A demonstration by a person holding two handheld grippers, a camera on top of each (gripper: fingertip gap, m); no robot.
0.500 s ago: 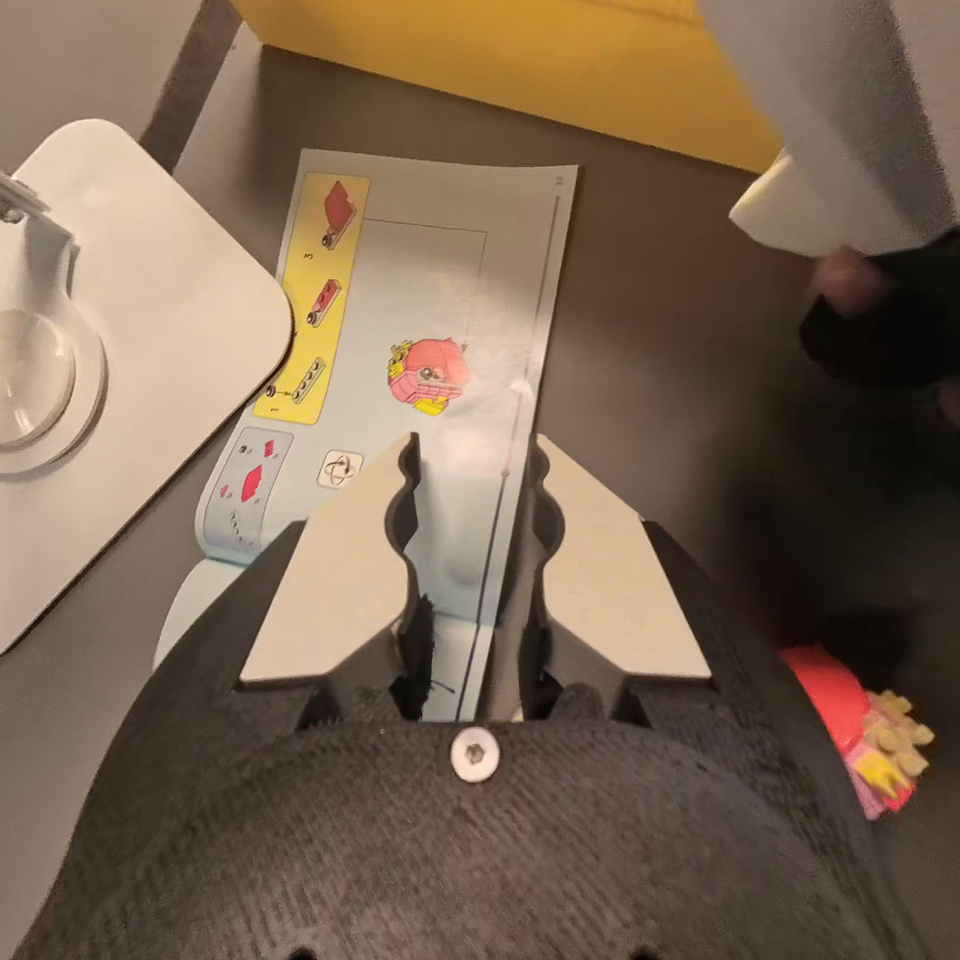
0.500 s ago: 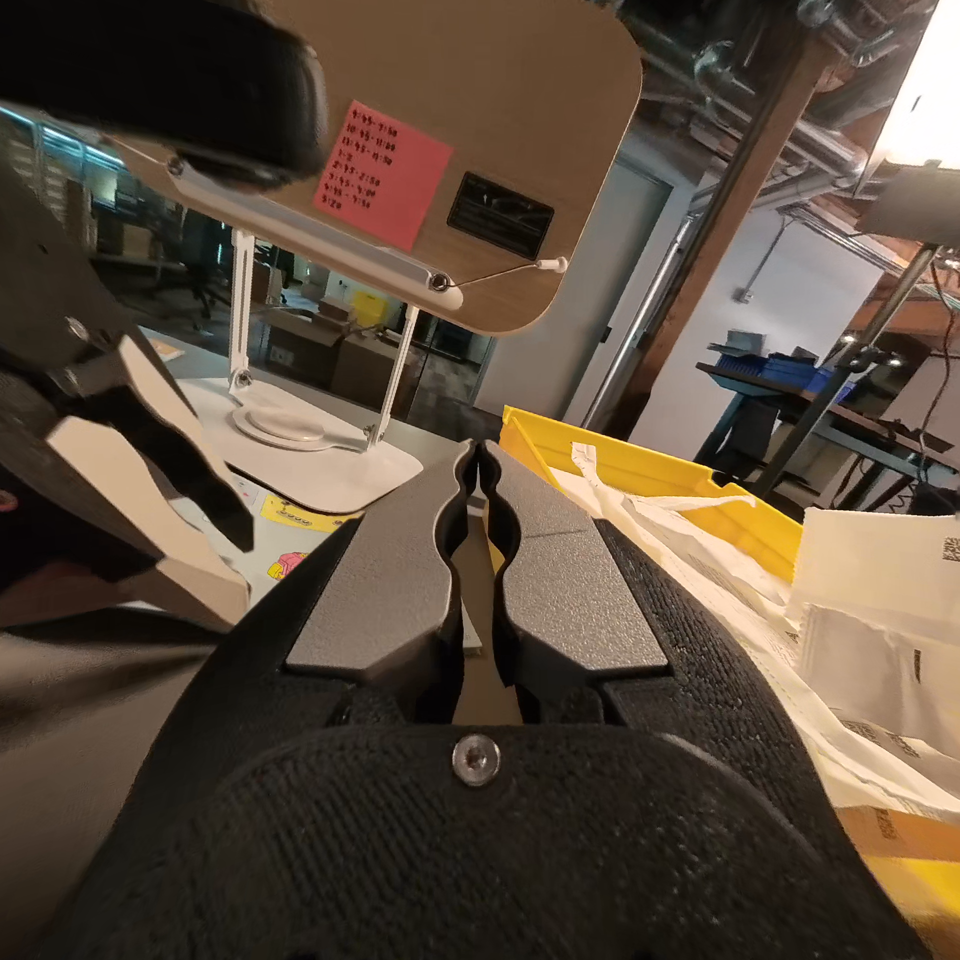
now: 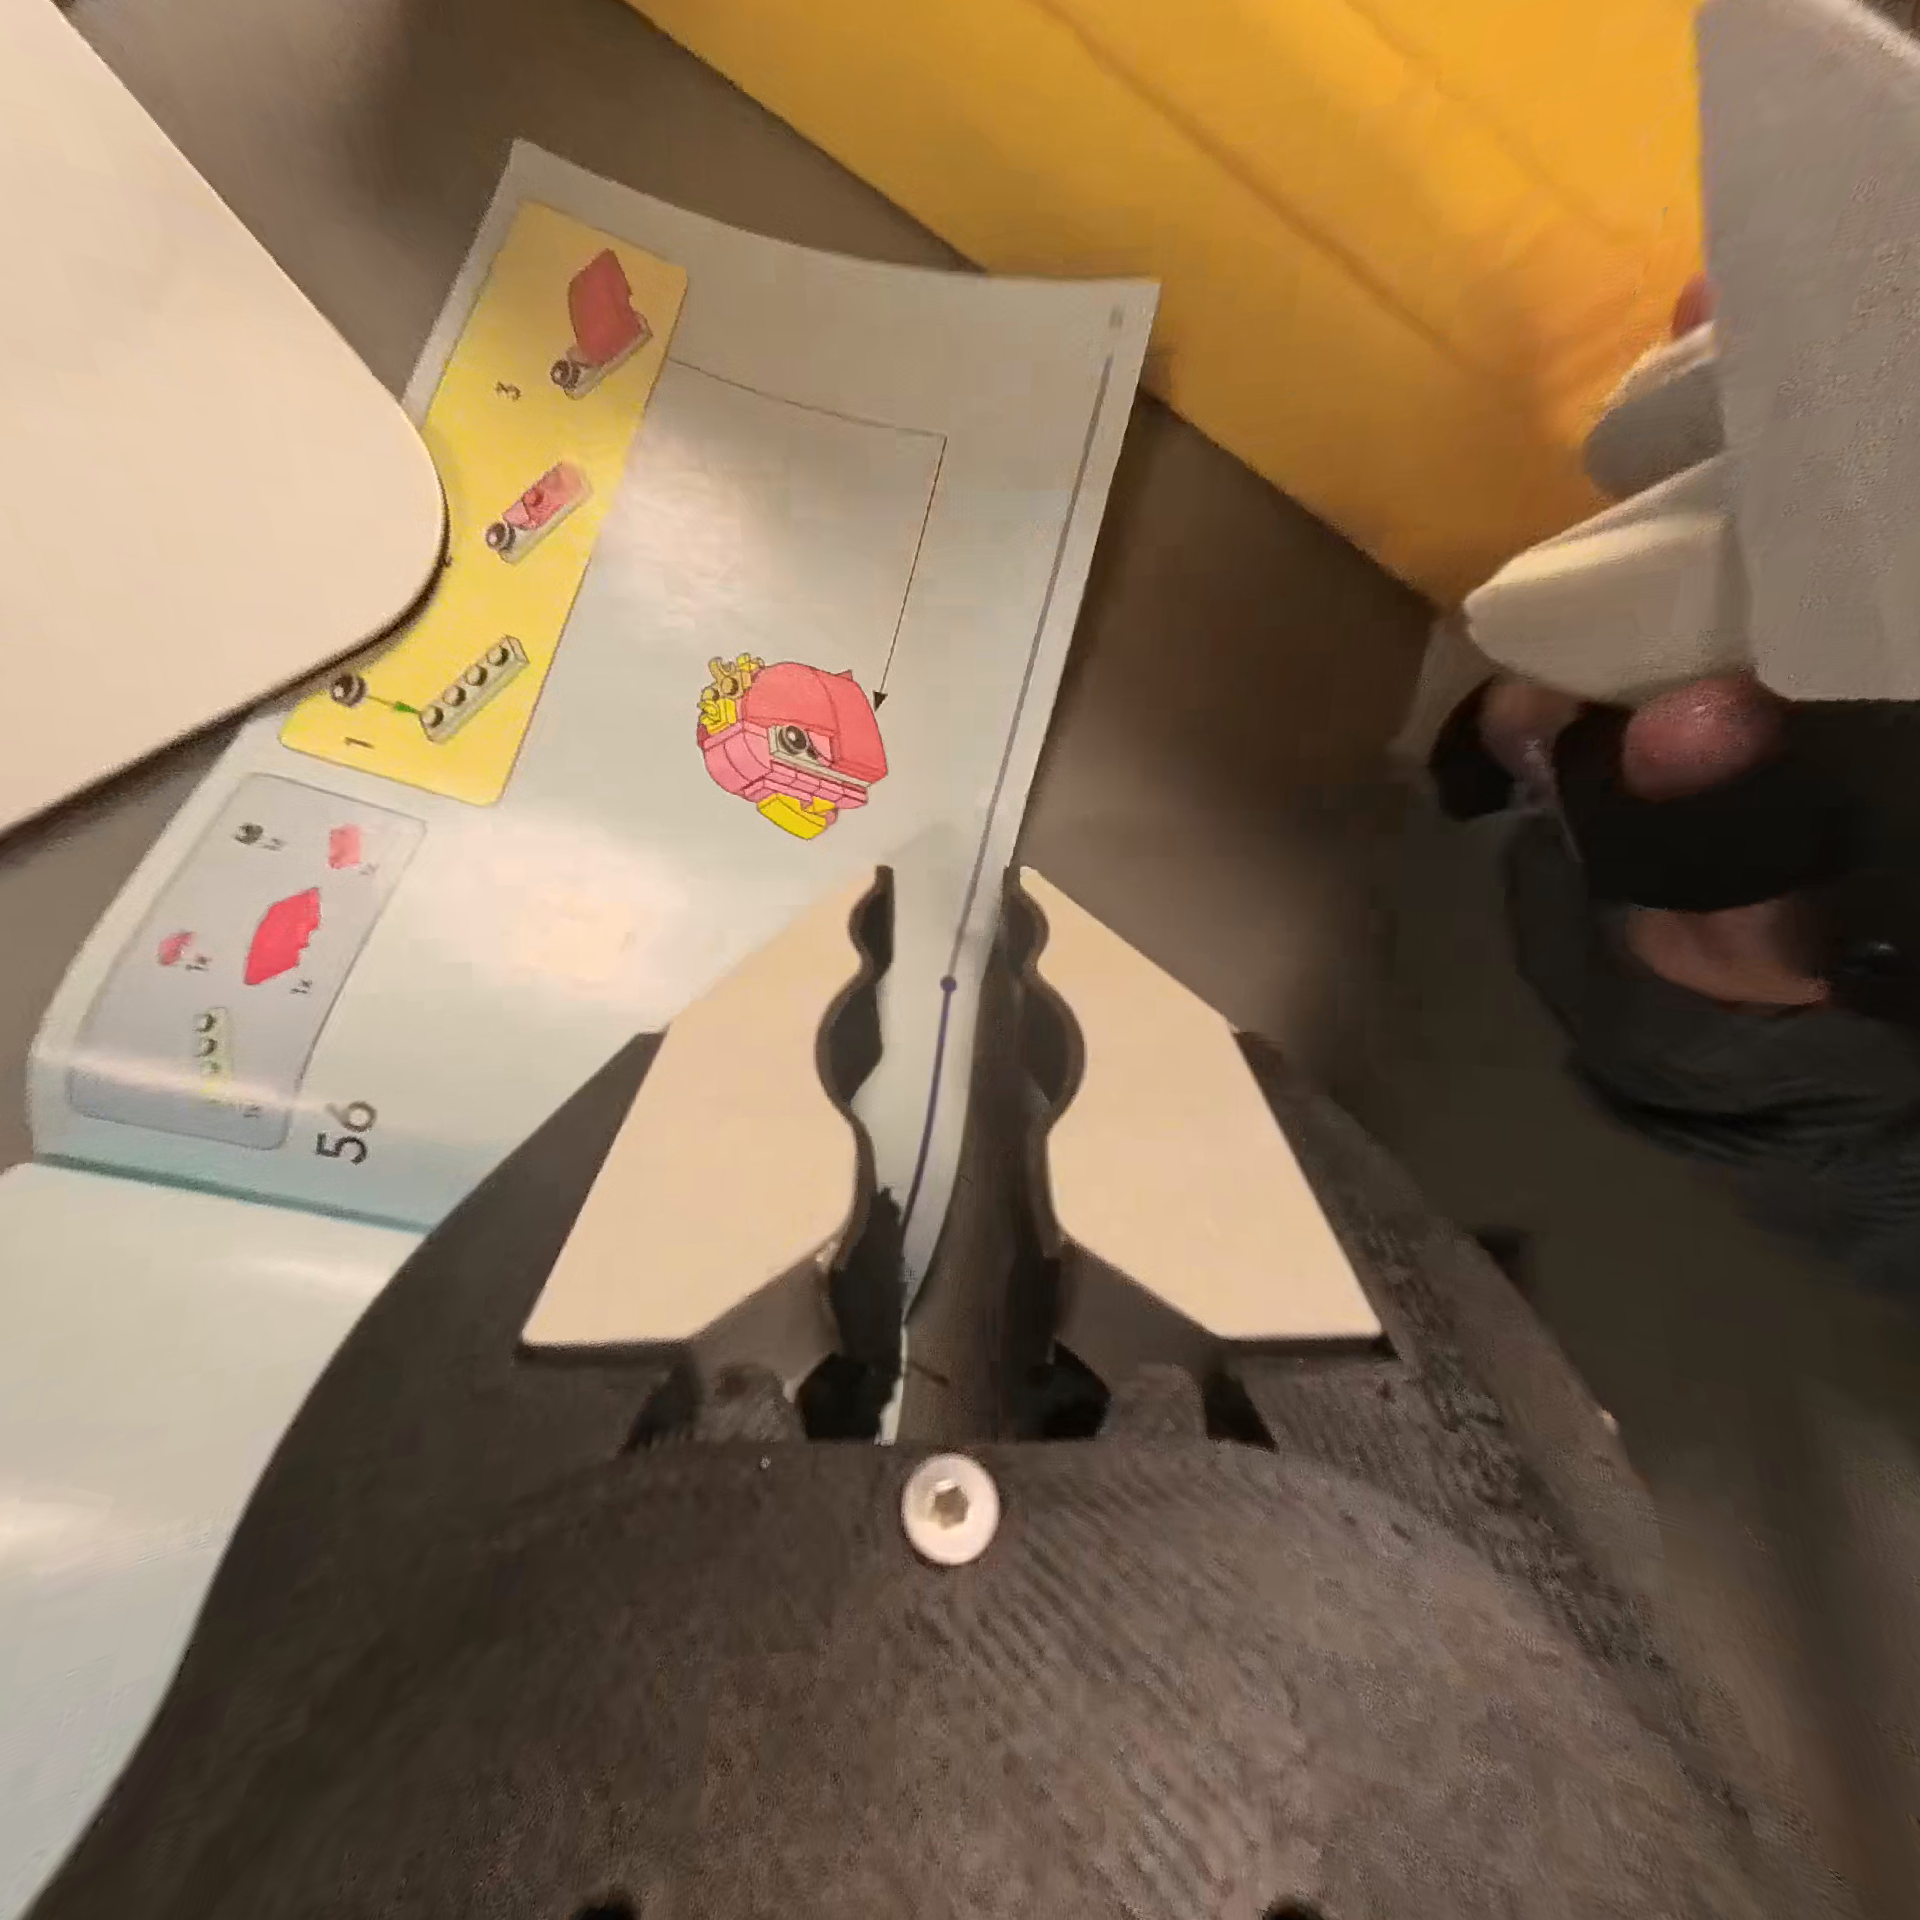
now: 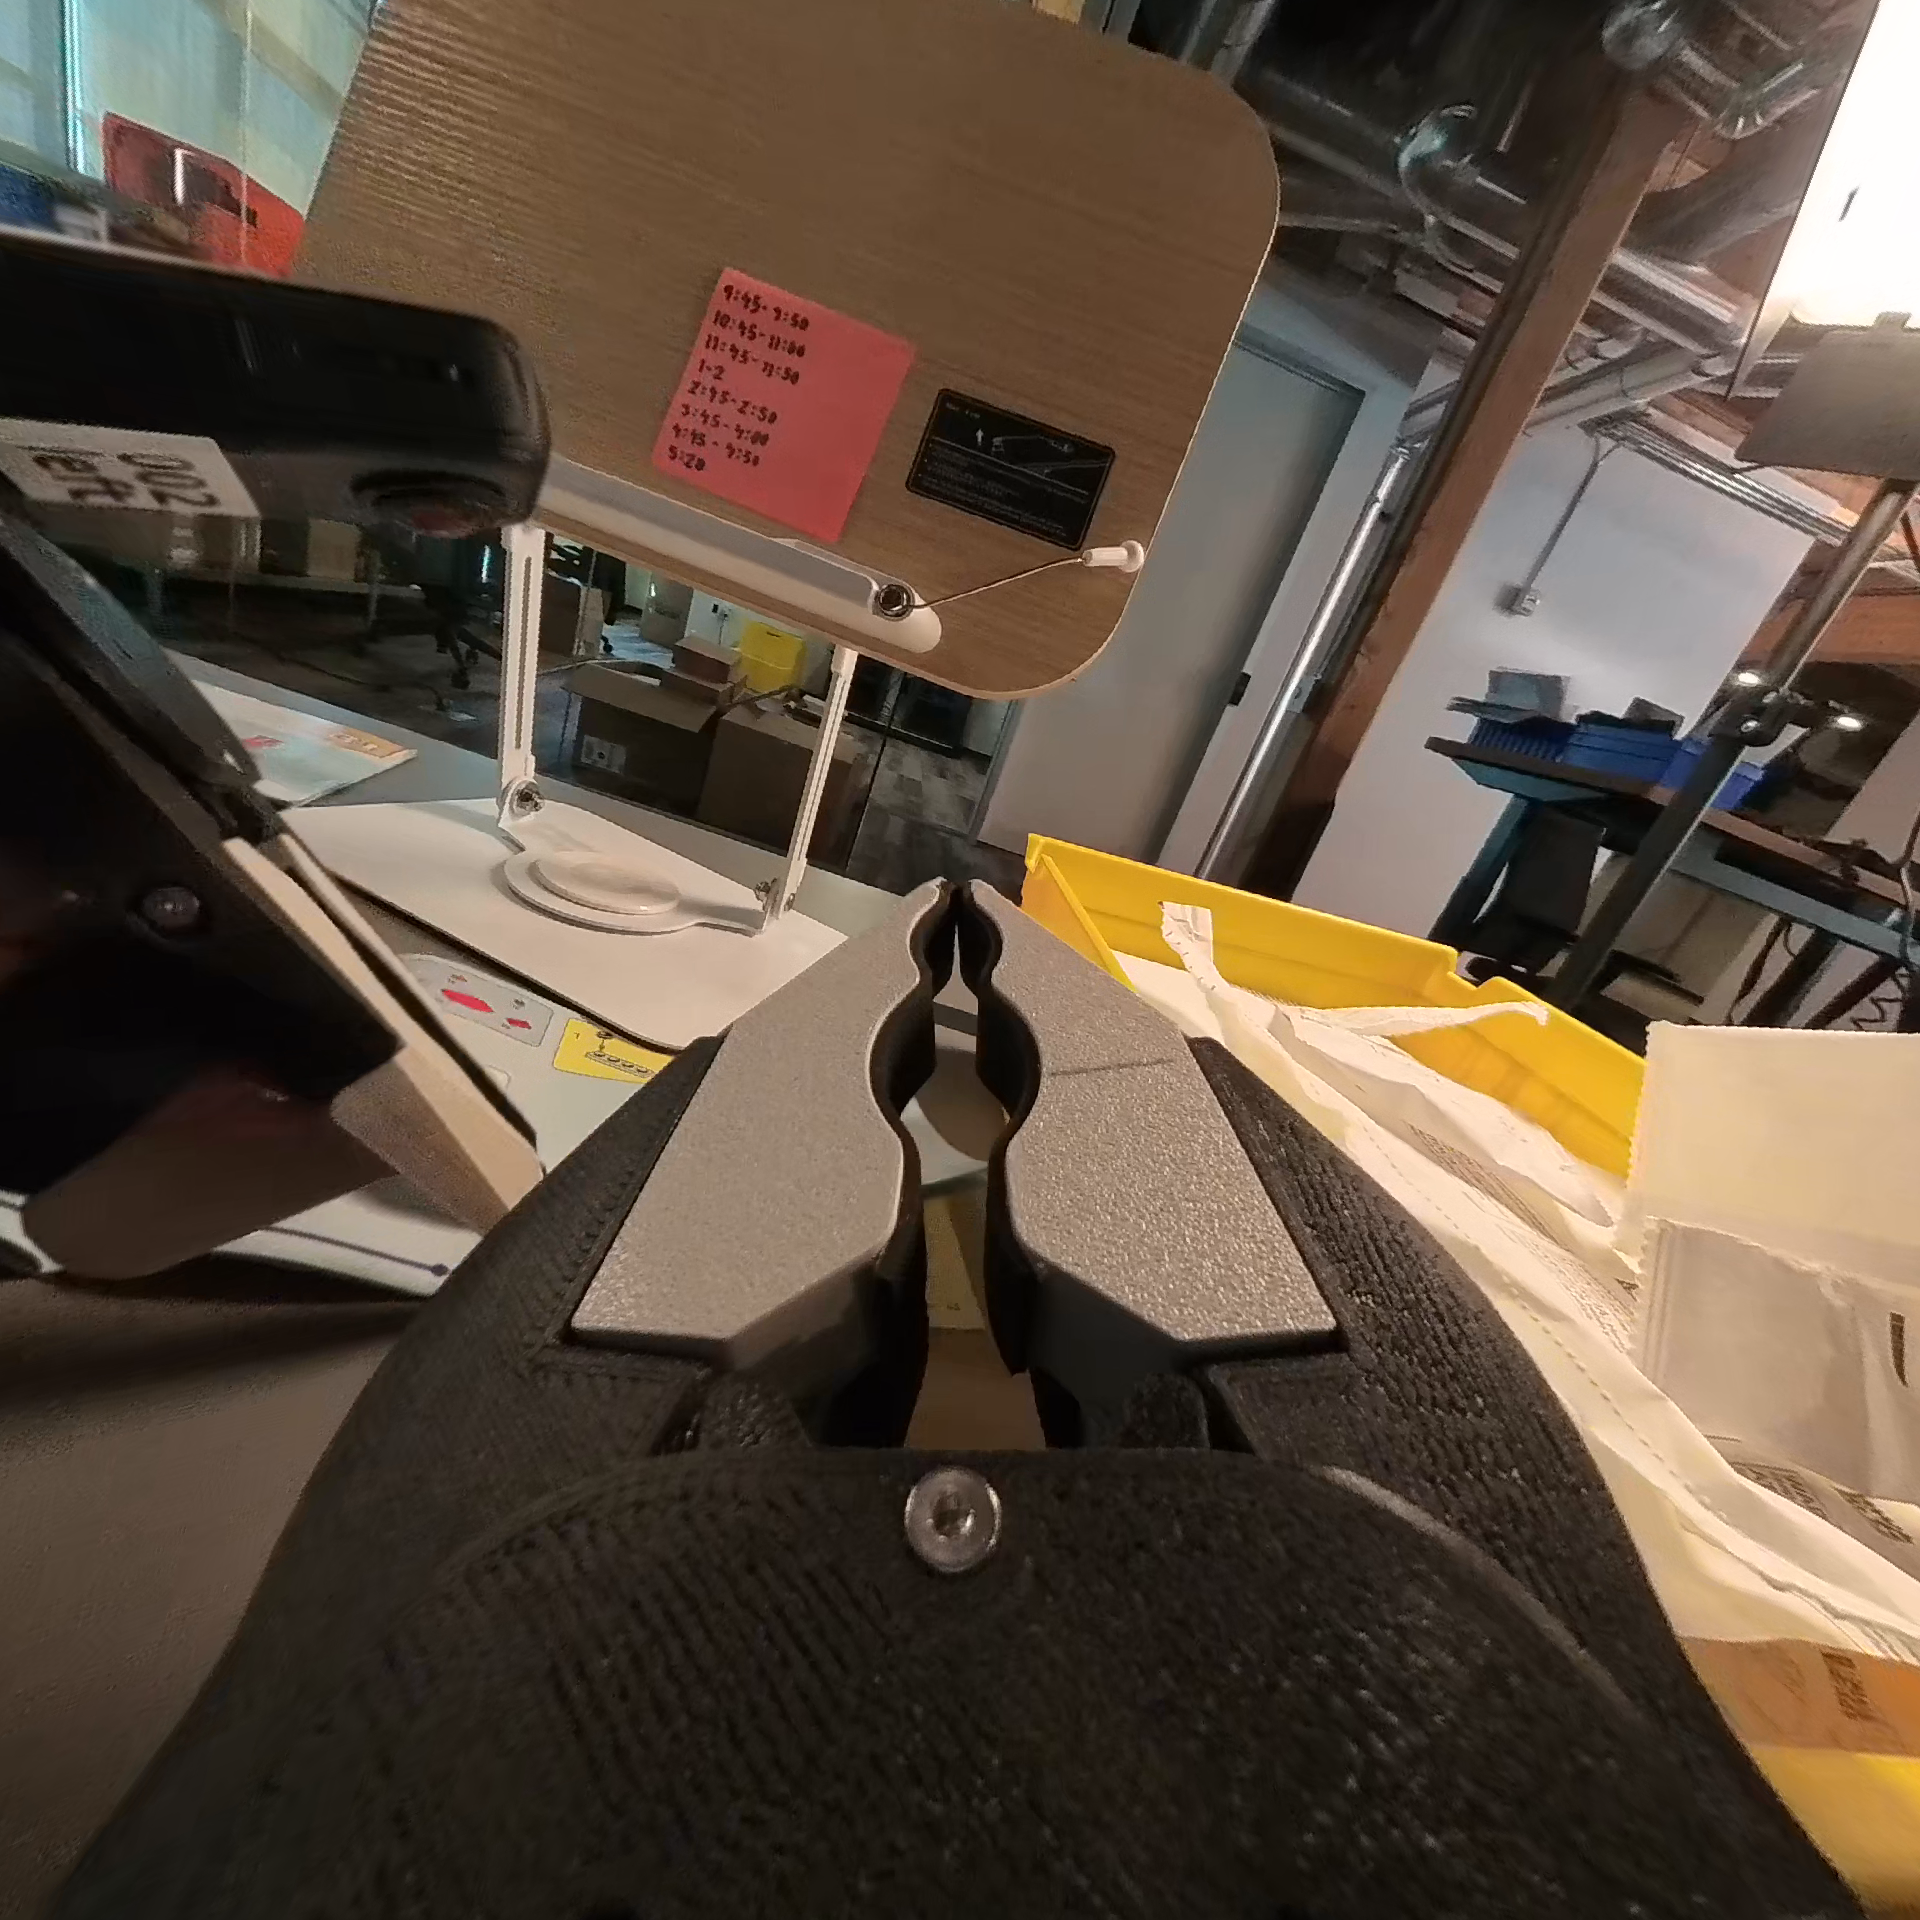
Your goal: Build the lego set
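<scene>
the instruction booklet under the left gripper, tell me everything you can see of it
The instruction booklet is thin, glossy, pale blue paper, open on the dark grey table. Its page shows a yellow panel of numbered build steps, a grey parts box and a pink and yellow brick figure. The page's right edge curls upward and runs between the jaws of the left gripper, which stand slightly apart. The white stand base overlaps its left edge; a yellow bin lies beyond.

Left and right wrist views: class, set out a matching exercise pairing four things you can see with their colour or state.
Things:
1. bin
2. sticky note
3. right gripper
4. booklet page

Descriptions:
A. curling up off the table
B. yellow
C. fingertips together, with nothing between them
D. pink, stuck on a wooden board

Pairs: 1-B, 2-D, 3-C, 4-A
</scene>
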